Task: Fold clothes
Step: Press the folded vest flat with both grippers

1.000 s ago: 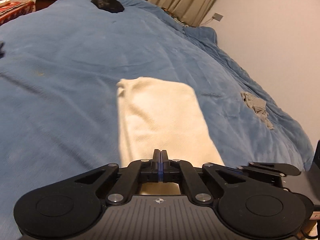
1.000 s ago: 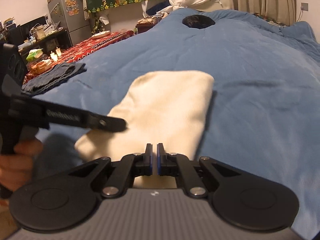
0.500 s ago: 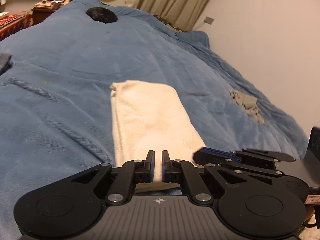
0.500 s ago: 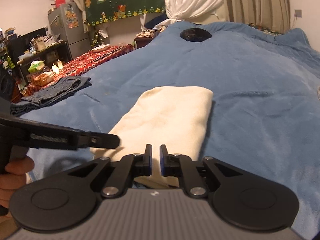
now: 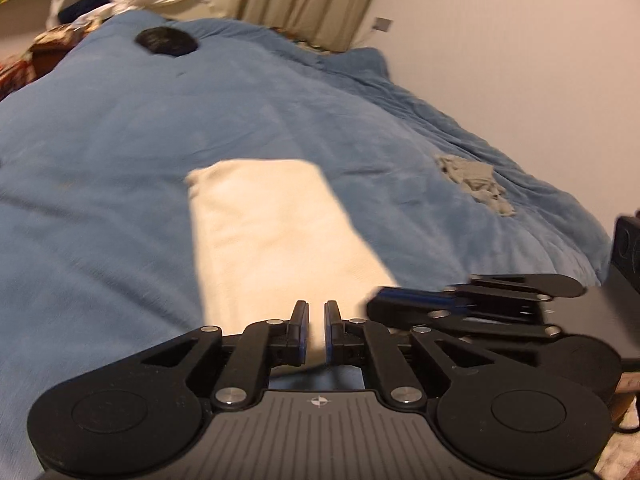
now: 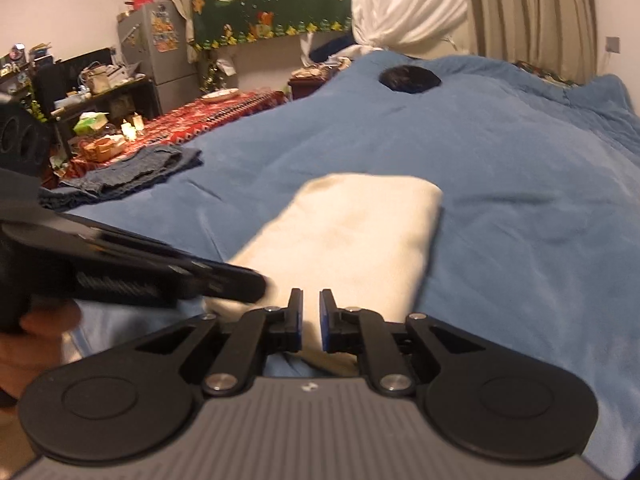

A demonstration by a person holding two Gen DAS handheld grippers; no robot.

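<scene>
A cream folded garment (image 5: 272,224) (image 6: 360,224) lies lengthwise on the blue blanket (image 5: 120,140). My left gripper (image 5: 316,304) sits at its near edge, jaws almost closed, with a strip of the cream cloth pinched between the pads. My right gripper (image 6: 311,292) holds the same near edge a little to the right, cloth filling its narrow gap. Each gripper shows side-on in the other's view: the right gripper (image 5: 376,304) at the near right corner, the left gripper (image 6: 256,284) at the near left corner. A hand (image 6: 40,332) holds the left tool.
A crumpled grey cloth (image 5: 472,180) lies near the bed's right edge by the wall. A dark round object (image 6: 410,78) sits at the far end. Folded dark-blue clothes (image 6: 128,172) rest at the left edge, beside a red patterned table (image 6: 224,112). A black box (image 5: 628,248) stands at the right.
Both jaws went from closed to a narrow gap filled with cream cloth. The left view rolled and rose a little, and the right gripper came in beside the left one.
</scene>
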